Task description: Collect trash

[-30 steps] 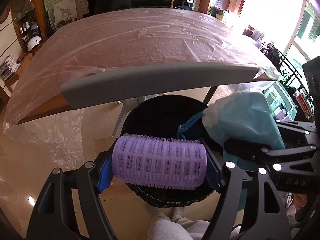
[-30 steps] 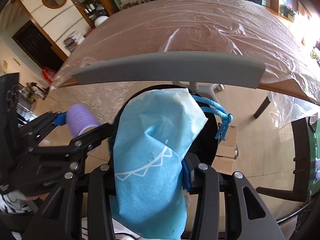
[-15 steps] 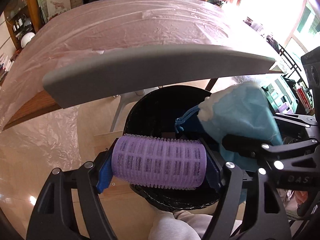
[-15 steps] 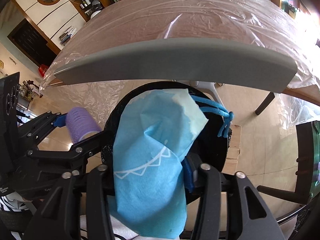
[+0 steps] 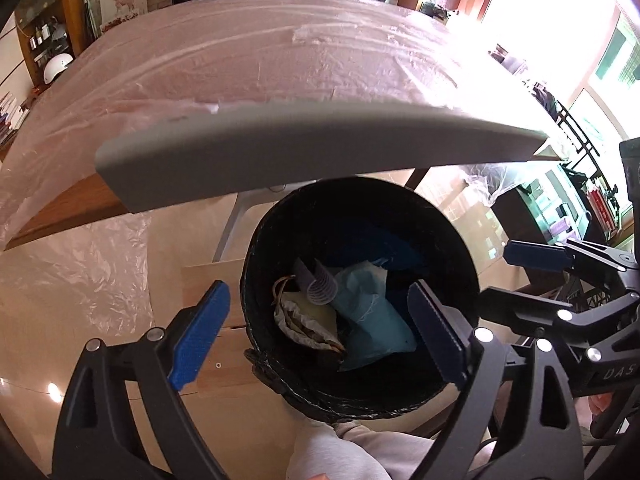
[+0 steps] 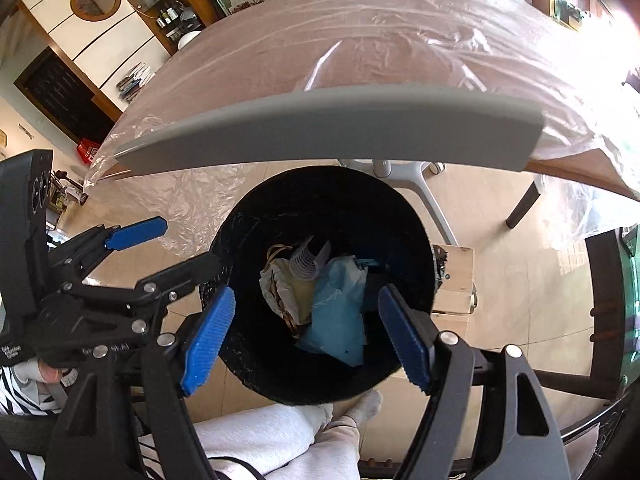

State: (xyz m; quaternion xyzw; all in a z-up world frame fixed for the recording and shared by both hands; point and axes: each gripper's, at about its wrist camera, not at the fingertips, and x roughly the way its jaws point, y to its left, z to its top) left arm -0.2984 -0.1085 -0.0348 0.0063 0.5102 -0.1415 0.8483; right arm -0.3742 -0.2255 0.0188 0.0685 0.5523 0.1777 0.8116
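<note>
While both hand-held grippers' jaws are opening, empty, ribbed purple roller (image 5: pixel 320 286) lies in round black bin (image 5: pixel 460 256)

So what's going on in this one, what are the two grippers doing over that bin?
A person holds both grippers above a black trash bin beside the plastic-covered table. The left gripper and right gripper are opening with nothing between their jaws. A purple hair roller and a blue bag lie inside the bin on crumpled paper.
</note>
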